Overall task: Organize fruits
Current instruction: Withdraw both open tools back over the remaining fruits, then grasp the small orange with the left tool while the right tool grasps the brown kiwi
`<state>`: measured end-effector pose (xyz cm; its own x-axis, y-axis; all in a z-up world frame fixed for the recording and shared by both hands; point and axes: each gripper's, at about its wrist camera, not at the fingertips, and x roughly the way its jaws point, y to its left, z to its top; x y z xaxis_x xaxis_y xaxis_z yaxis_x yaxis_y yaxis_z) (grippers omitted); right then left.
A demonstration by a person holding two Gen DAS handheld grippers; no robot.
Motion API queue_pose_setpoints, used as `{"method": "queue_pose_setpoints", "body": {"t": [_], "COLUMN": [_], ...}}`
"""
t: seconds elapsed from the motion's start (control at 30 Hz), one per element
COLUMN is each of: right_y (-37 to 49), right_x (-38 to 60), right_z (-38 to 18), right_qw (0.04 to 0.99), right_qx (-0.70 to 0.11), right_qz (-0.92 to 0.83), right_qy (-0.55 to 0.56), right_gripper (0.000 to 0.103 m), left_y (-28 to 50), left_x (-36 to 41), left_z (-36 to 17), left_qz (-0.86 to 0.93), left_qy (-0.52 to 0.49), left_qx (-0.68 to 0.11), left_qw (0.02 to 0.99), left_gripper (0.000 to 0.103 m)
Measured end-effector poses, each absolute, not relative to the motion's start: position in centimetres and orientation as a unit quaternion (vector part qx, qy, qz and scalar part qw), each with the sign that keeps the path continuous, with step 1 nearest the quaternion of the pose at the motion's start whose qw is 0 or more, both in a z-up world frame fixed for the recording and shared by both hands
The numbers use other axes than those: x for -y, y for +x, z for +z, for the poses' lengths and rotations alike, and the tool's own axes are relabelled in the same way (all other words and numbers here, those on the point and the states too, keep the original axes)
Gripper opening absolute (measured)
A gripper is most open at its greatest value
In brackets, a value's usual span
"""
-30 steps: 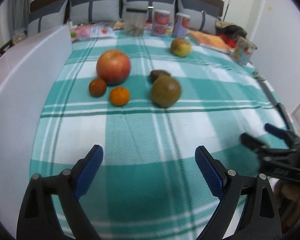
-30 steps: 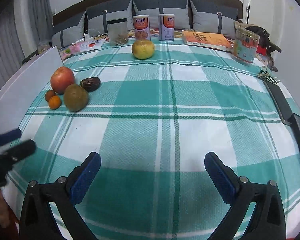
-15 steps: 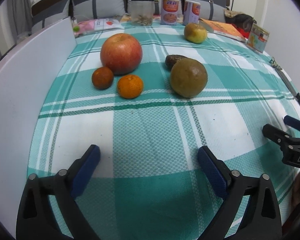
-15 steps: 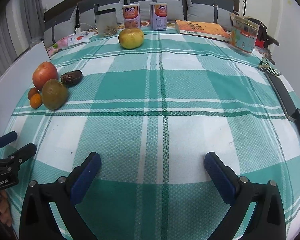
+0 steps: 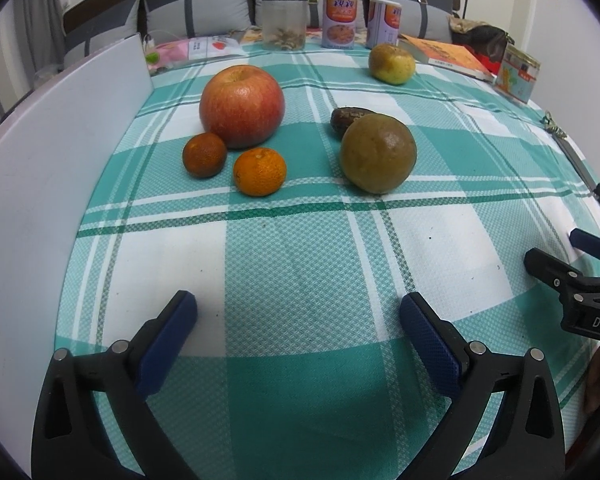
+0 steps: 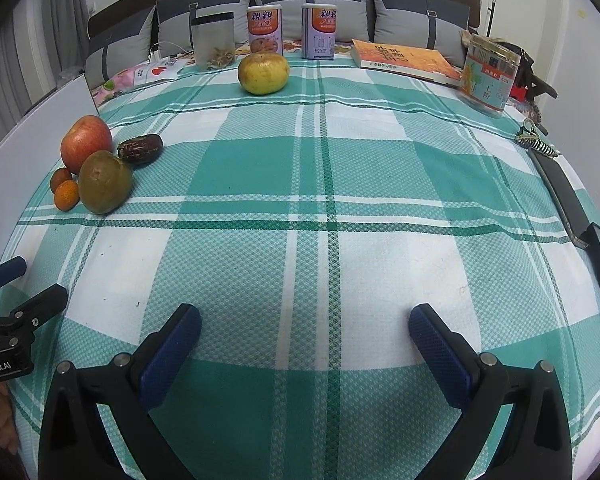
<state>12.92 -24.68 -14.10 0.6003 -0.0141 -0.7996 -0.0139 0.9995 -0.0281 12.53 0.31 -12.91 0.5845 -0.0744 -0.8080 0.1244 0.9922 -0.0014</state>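
Both sets of fingers stood wide apart with nothing between them; the left gripper (image 5: pixel 298 320) had just been opening, and the right gripper (image 6: pixel 305 330) hung over bare checked cloth (image 6: pixel 340 184) on the tabletop. Fruits sat in a little bunch at the left: a big red apple (image 5: pixel 242 106), upright with its dimple on top, two small oranges (image 5: pixel 260 171) touching or almost touching it, a round brown-green fruit (image 5: pixel 378 153), and a dark wrinkled date (image 6: pixel 140 149) lying on its side, long way across. One yellow fruit (image 6: pixel 263 73) sat far back alone. Behind it a clear jar (image 6: pixel 213 41) held a few dry bits at the bottom, beside two tall cans (image 6: pixel 265 29).
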Motion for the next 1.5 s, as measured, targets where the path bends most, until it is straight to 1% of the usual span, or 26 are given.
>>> {"method": "queue_pose_setpoints", "body": {"t": [0.47, 0.6, 0.63, 0.73, 0.9, 0.93, 0.97, 1.2, 1.33, 1.4, 1.43, 1.47, 1.5], "right_y": [13.0, 13.0, 13.0, 13.0, 13.1, 13.1, 13.1, 13.1, 13.1, 13.1, 13.1, 13.1, 13.1], "right_x": [24.7, 24.7, 24.7, 24.7, 24.7, 24.7, 24.7, 24.7, 24.7, 24.7, 24.7, 24.7, 24.7], "right_z": [-14.1, -14.1, -14.1, -14.1, -14.1, -14.1, -14.1, -14.1, -14.1, -14.1, -14.0, -14.0, -14.1], "right_qw": [0.894, 0.894, 0.894, 0.894, 0.894, 0.894, 0.894, 0.895, 0.895, 0.895, 0.895, 0.895, 0.895], "right_qx": [-0.447, -0.447, -0.447, -0.447, -0.447, -0.447, -0.447, -0.447, -0.447, -0.447, -0.447, -0.447, -0.447], "right_qz": [0.000, 0.000, 0.000, 0.000, 0.000, 0.002, 0.002, 0.002, 0.002, 0.002, 0.002, 0.002, 0.002], "right_qy": [-0.016, -0.016, -0.016, -0.016, -0.016, -0.016, -0.016, -0.016, -0.016, -0.016, -0.016, -0.016, -0.016], "right_gripper": [0.103, 0.103, 0.103, 0.103, 0.103, 0.103, 0.103, 0.103, 0.103, 0.103, 0.103, 0.103, 0.103], "left_y": [12.6, 15.2, 16.3, 19.1, 20.6, 20.5, 20.4, 16.7, 13.0, 11.9, 11.6, 11.4, 11.4], "left_x": [-0.7, -2.1, -2.3, -2.7, -2.4, -2.3, -2.3, -3.2, -3.8, -4.0, -4.1, -4.2, -4.2], "left_z": [-12.8, -11.9, -11.7, -12.3, -12.3, -12.3, -12.3, -11.5, -11.5, -11.8, -11.9, -12.0, -12.1], "left_qz": [-0.072, -0.091, -0.089, -0.079, -0.073, -0.076, -0.084, -0.099, -0.107, -0.101, -0.095, -0.091, -0.087], "left_qy": [0.013, -0.017, -0.017, -0.018, -0.014, -0.011, -0.009, -0.017, 0.002, 0.012, 0.015, 0.015, 0.015], "left_qx": [-0.454, -0.452, -0.452, -0.465, -0.453, -0.449, -0.446, -0.459, -0.465, -0.462, -0.458, -0.454, -0.451], "left_qw": [0.888, 0.887, 0.887, 0.882, 0.888, 0.890, 0.891, 0.883, 0.879, 0.881, 0.883, 0.886, 0.888], "left_gripper": [0.101, 0.099, 0.097, 0.074, 0.072, 0.053, 0.030, 0.029, 0.029, 0.031, 0.036, 0.050, 0.060]}}
